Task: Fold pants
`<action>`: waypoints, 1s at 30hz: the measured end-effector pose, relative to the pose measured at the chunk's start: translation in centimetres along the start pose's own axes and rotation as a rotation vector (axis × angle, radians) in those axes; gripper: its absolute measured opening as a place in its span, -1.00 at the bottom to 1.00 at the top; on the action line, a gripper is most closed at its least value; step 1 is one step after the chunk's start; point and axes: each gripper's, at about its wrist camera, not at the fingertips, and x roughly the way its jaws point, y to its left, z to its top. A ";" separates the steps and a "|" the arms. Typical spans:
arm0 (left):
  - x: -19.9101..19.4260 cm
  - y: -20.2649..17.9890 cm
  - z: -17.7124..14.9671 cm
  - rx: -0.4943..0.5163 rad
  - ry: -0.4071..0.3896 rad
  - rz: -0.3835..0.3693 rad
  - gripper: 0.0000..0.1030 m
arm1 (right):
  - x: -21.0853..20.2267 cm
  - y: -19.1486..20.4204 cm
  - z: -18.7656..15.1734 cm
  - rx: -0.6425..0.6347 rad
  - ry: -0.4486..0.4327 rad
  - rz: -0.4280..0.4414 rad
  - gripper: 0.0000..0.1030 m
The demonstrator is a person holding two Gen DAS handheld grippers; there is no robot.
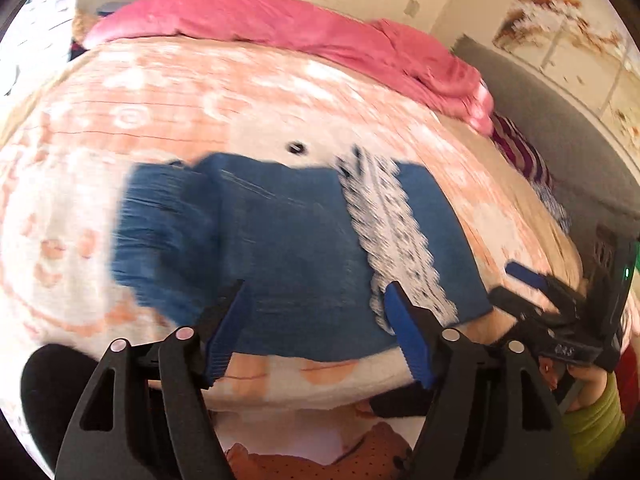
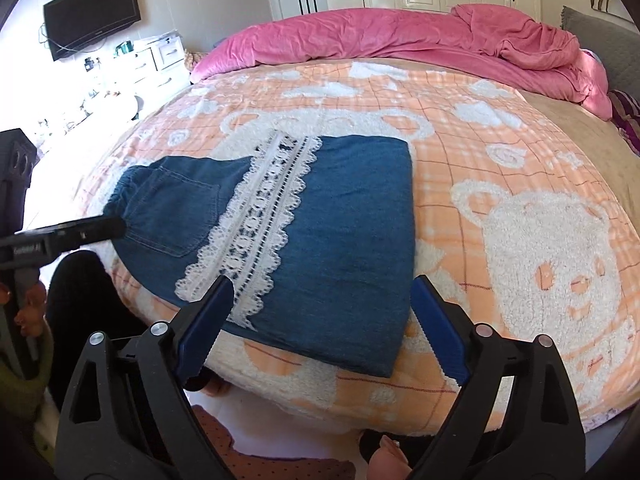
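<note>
Two claws, left claw (image 1: 316, 312) and right claw (image 2: 322, 304), both spread wide and empty above the bed's (image 2: 500, 152) near edge; folded pants (image 2: 340, 232) flat there, lace strip (image 2: 264, 216) uppermost.

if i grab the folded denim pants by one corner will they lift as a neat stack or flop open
The folded denim pants would likely flop open: they are soft cloth in loose layers, with nothing pinning the fold. The lace strip may snag on the serrated pads. On the fuzzy bear blanket they would probably drag and bunch rather than slide. Both grippers stand open, clear of the cloth.
</note>
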 end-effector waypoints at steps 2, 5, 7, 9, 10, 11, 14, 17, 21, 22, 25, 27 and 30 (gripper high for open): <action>-1.0 1.6 0.3 -0.041 -0.028 0.017 0.39 | 0.1 0.7 0.4 -0.003 0.005 0.019 0.64; -2.0 3.8 0.5 -0.095 -0.048 0.026 0.50 | 0.4 2.0 1.0 -0.028 0.012 0.030 0.67; -2.2 5.2 0.5 -0.136 -0.050 0.026 0.53 | 0.7 3.1 2.0 -0.050 0.005 0.042 0.71; -2.3 6.5 0.4 -0.170 -0.049 0.033 0.53 | 0.9 4.3 3.5 -0.069 -0.007 0.069 0.74; -2.2 6.8 0.4 -0.182 -0.048 0.036 0.53 | 1.0 4.9 4.1 -0.077 -0.011 0.082 0.75; -2.2 7.3 0.4 -0.196 -0.046 0.034 0.55 | 1.2 5.5 4.9 -0.087 -0.016 0.097 0.77; -1.8 8.2 0.2 -0.230 -0.038 0.028 0.70 | 1.9 7.4 7.2 -0.129 -0.017 0.130 0.80; -1.2 8.9 -0.1 -0.256 -0.020 0.022 0.70 | 3.3 9.3 9.5 -0.170 -0.003 0.163 0.81; 0.2 9.0 -0.6 -0.279 0.018 -0.025 0.70 | 6.3 11.9 12.1 -0.202 0.080 0.229 0.82; 0.5 8.9 -0.7 -0.281 0.023 -0.038 0.70 | 7.1 12.7 12.6 -0.221 0.096 0.235 0.82; 1.5 8.7 -1.0 -0.289 0.033 -0.062 0.67 | 9.1 14.9 13.3 -0.280 0.143 0.247 0.82; 1.9 8.8 -1.0 -0.302 0.026 -0.071 0.49 | 10.7 16.3 13.6 -0.310 0.184 0.266 0.82; 2.3 9.4 -1.2 -0.329 0.017 -0.063 0.27 | 13.1 17.6 13.4 -0.333 0.254 0.273 0.82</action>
